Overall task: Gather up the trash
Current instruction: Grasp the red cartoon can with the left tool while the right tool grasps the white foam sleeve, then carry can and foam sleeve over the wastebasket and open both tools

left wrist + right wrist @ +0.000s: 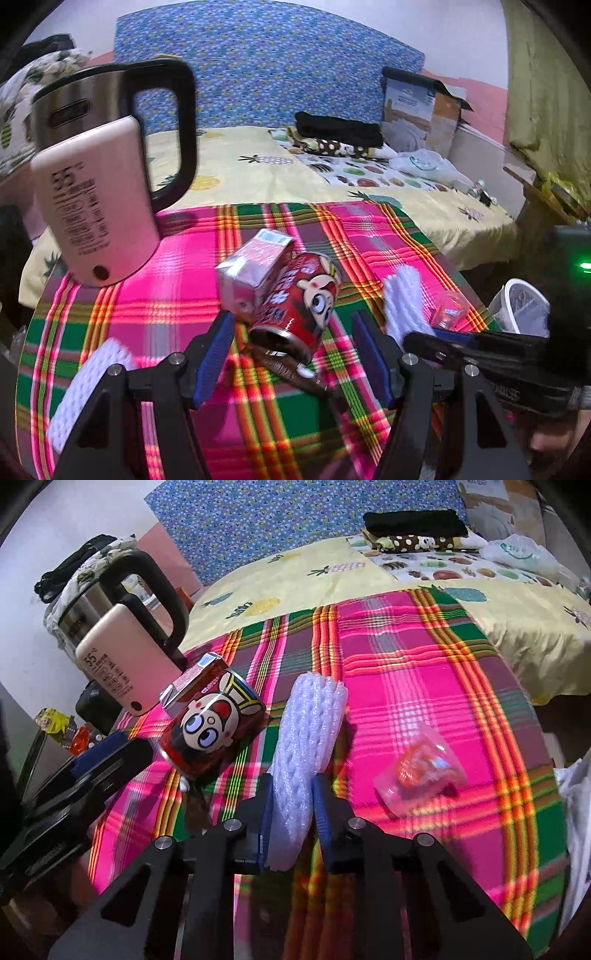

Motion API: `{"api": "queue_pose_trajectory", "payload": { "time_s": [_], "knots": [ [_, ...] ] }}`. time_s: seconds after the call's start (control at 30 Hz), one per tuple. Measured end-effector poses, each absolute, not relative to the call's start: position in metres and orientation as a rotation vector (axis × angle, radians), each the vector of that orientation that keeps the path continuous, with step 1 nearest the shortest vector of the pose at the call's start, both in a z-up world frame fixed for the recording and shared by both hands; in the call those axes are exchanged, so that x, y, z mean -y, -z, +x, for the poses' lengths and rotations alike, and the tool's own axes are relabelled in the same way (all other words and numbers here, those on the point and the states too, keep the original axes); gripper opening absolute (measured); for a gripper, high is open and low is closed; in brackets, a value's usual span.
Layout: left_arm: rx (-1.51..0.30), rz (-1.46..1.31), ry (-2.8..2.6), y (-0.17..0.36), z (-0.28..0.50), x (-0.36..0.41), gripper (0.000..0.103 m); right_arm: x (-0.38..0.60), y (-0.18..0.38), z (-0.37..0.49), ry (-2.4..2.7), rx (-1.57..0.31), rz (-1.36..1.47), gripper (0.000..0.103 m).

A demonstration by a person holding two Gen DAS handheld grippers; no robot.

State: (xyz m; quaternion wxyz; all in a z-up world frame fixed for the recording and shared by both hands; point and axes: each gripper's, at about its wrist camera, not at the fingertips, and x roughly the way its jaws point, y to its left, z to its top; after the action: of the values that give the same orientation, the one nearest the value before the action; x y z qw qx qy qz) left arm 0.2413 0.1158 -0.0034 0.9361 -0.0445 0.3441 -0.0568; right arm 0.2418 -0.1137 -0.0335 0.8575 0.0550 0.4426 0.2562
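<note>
While the right gripper [291,801] pinches the near end of the white foam sleeve [306,738], whose long axis runs away from it along the plaid cloth [424,672], the left gripper [295,354] stands open. Its jaws flank the toppled red can [299,306], open end nearest, a pink carton [251,269] touching behind; the left hand appears nearer.

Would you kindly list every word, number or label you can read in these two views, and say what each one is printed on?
"55": large number on the pink thermos-style container, readable in both wrist views.
Small print below it: too small to read.
Badge on the steel kettle: blurred.
Lettering on the red cartoon can: blurred.
Pink carton: print unreadable.
Cardboard box on the bed: label too small.
</note>
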Motion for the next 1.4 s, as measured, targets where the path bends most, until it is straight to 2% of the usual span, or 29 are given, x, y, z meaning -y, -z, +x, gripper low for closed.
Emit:
{"api": "queue_pose_trajectory", "payload": {
  "time_s": [0.53, 0.6, 0.63, 1.4],
  "knots": [
    [-0.803, -0.014, 0.103, 0.035, 0.276, -0.093, 0.067, 0.141, 0.031, 0.240, -0.557, -0.899, 0.144, 0.022],
    [-0.823, -0.007, 0.093, 0.039, 0.277, -0.088, 0.055, 0.144, 0.032, 0.241, -0.557, -0.898, 0.153, 0.022],
    [-0.826, -0.009, 0.090, 0.039, 0.277, -0.087, 0.055, 0.146, 0.031, 0.241, -0.554, -0.895, 0.154, 0.022],
    [-0.707, -0.099, 0.140, -0.016, 0.188, -0.044, 0.054, 0.197, 0.010, 0.202, -0.516, -0.811, 0.163, 0.022]
  ]
}}
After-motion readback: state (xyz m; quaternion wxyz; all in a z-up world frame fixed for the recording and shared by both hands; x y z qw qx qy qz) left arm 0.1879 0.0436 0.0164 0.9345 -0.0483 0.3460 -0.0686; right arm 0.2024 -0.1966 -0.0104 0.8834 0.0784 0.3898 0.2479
